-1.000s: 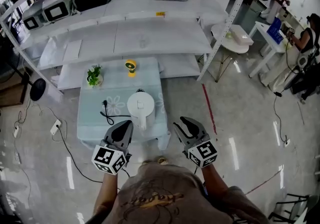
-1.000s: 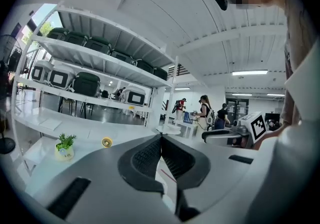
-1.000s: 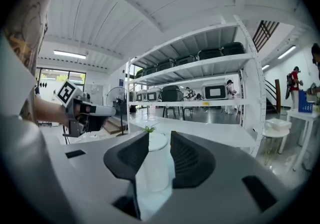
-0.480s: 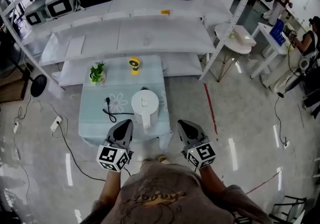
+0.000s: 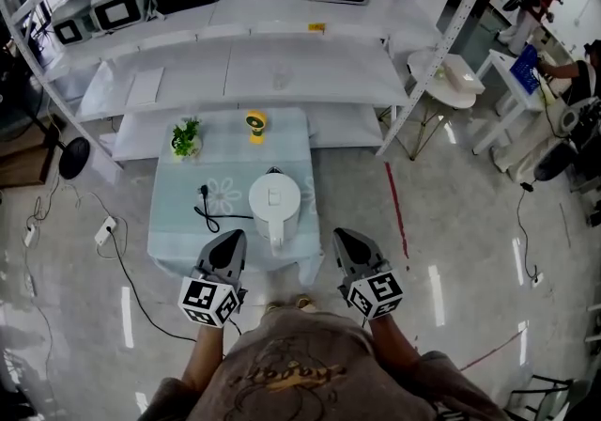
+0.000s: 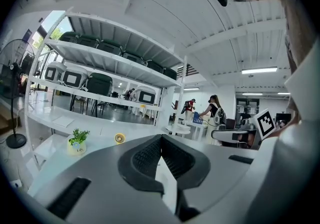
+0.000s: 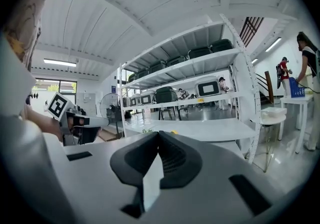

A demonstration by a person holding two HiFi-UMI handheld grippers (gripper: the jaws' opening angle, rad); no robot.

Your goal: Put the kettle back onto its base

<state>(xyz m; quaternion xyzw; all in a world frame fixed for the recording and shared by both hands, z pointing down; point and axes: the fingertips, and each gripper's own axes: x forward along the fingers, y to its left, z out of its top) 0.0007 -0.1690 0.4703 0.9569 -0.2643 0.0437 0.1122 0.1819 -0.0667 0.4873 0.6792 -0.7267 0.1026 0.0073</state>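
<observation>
Right gripper (image 5: 342,239): jaws, apart a second ago, have just been closing and now meet on nothing. Left gripper (image 5: 233,241): clenched, empty. White kettle (image 5: 275,201): upright near the table's (image 5: 178,222) near edge, ahead of both grippers, black cord (image 5: 208,208) beside it; seen in head view only. Potted plant (image 5: 186,137), yellow object (image 5: 254,124): far edge, also in left gripper view

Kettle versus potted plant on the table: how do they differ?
The kettle is white and far larger; the potted plant is small, with green leaves. The kettle stands toward the near edge, the potted plant at the far left corner. Both stand upright on the pale blue tablecloth.
</observation>
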